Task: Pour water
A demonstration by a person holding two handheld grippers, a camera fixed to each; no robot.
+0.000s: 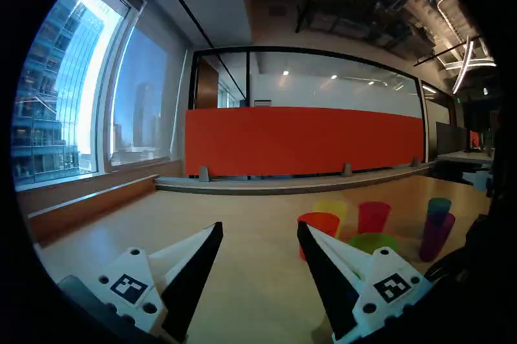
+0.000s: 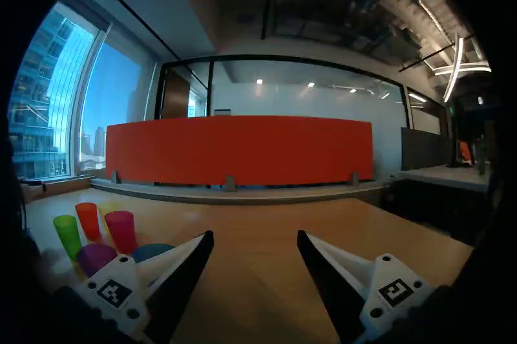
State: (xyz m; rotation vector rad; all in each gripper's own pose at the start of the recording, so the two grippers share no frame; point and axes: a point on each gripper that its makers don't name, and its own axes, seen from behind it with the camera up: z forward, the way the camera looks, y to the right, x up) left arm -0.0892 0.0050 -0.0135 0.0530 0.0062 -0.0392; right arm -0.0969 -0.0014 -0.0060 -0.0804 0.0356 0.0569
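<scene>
The cups (image 1: 373, 215) stand bunched on the wooden worktop (image 1: 258, 279), in front of the red screen (image 1: 304, 140) and towards its right end in the left gripper view. The left tool (image 1: 260, 226) points at the screen, fingers apart and empty. The right tool (image 2: 255, 235), also facing the screen, is spread too and holds nothing.

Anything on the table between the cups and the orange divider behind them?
Nothing: in the left gripper view, bare wooden table runs from the cups to the grey base rail under the orange divider.
</scene>
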